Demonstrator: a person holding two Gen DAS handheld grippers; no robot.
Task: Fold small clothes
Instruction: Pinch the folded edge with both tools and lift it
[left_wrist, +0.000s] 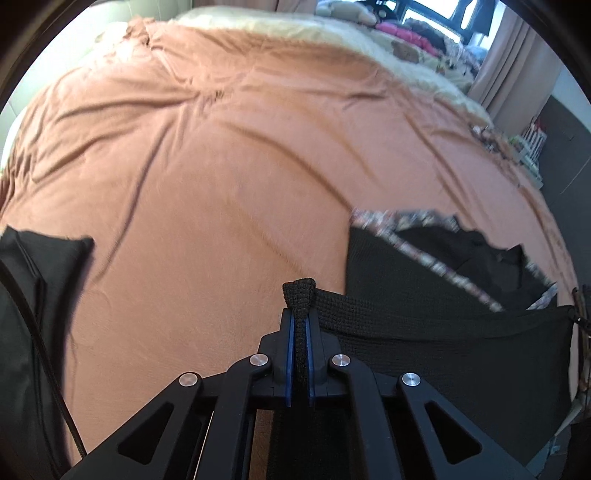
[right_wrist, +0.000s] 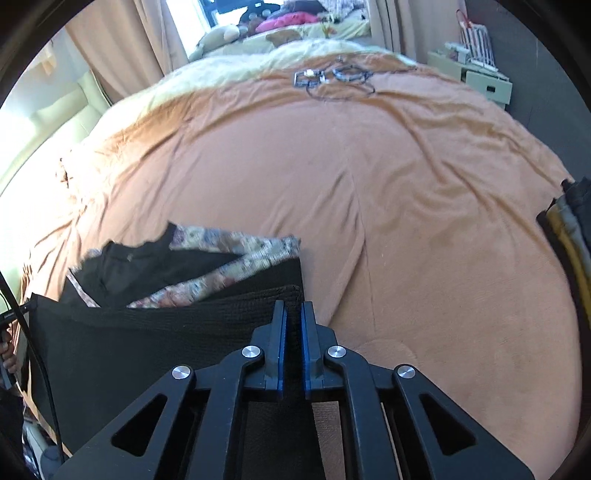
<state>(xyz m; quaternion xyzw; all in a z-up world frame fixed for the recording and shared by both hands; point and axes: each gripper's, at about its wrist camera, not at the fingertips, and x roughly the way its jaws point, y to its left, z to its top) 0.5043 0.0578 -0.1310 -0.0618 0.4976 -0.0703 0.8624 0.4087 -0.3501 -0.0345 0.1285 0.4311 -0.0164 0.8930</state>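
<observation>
A black knit garment (left_wrist: 424, 332) with a patterned neckline trim (left_wrist: 436, 258) hangs stretched above the orange bed cover (left_wrist: 221, 166). My left gripper (left_wrist: 299, 314) is shut on one bunched corner of it, which pokes out past the fingertips. In the right wrist view the same black knit garment (right_wrist: 147, 332) spreads to the left, its patterned trim (right_wrist: 229, 266) showing behind the lifted edge. My right gripper (right_wrist: 293, 306) is shut on the other corner of that edge. The rest of the garment below both grippers is hidden.
The orange bed cover (right_wrist: 406, 203) fills both views. Cables and small items (right_wrist: 332, 79) lie at its far side. A dark cloth (left_wrist: 33, 295) sits at the left edge. A pale drawer unit (right_wrist: 480, 81) stands beyond the bed. A cream blanket (left_wrist: 332, 37) lies further back.
</observation>
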